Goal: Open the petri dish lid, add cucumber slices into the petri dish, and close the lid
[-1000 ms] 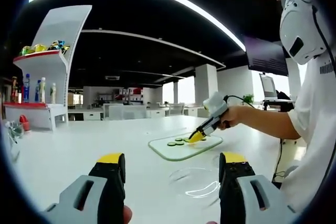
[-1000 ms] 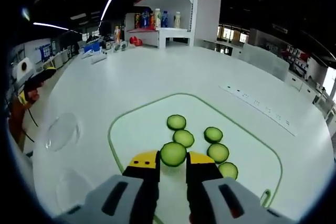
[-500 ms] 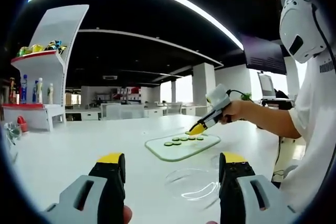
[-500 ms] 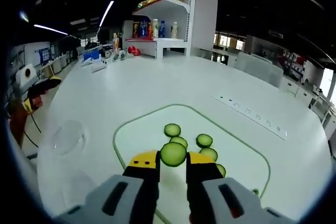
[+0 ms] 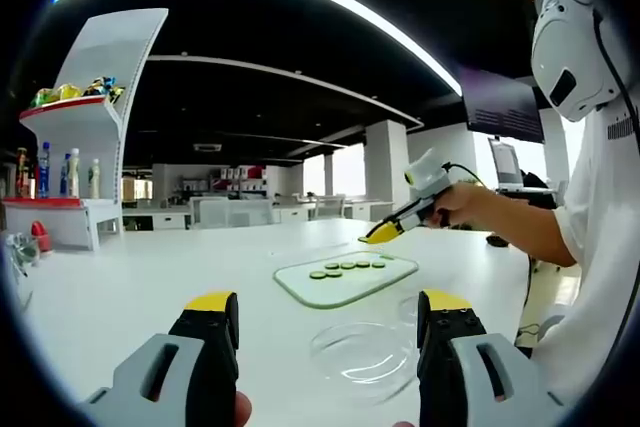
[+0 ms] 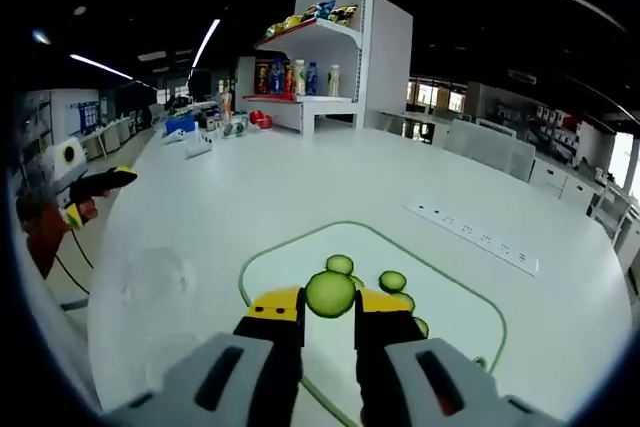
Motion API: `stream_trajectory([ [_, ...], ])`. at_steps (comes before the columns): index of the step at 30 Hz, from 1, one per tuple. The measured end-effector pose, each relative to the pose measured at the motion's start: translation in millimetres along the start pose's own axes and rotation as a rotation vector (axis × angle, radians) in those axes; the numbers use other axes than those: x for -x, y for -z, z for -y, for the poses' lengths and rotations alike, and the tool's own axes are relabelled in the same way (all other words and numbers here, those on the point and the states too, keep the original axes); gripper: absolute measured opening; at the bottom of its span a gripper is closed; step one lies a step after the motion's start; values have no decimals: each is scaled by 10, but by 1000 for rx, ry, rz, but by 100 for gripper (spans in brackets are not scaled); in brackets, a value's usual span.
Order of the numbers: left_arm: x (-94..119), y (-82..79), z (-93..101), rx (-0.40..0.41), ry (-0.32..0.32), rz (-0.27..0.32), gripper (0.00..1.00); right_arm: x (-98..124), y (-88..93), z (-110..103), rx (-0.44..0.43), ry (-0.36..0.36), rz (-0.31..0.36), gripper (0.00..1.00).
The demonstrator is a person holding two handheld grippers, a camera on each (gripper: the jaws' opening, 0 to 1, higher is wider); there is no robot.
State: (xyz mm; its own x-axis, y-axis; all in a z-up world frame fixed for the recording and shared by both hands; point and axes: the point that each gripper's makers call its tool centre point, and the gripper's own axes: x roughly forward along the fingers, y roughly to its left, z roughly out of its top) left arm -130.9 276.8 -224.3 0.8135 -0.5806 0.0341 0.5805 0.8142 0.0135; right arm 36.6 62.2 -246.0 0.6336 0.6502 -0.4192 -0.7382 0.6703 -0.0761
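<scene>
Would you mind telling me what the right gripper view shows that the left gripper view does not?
The right gripper view alone shows the cucumber slice pinched between its hand-held gripper's jaws, and a power strip on the table. The left gripper view alone shows its own open left hand-held gripper near the clear petri dish, and the person's sleeve. Both show the cutting board with the remaining slices, and the white shelf.
</scene>
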Motion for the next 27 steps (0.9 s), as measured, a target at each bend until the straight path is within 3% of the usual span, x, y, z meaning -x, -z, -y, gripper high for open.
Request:
stream_trajectory([
  [13, -23, -1, 90, -5, 37, -6, 73, 359, -234, -201, -2, -25, 99, 19],
  [22, -17, -2, 108, -18, 50, -15, 73, 521, -232, -365, 43, -64, 99, 19],
  [27, -14, -9, 123, -27, 60, -19, 73, 572, -122, -479, 62, -92, 79, 19],
])
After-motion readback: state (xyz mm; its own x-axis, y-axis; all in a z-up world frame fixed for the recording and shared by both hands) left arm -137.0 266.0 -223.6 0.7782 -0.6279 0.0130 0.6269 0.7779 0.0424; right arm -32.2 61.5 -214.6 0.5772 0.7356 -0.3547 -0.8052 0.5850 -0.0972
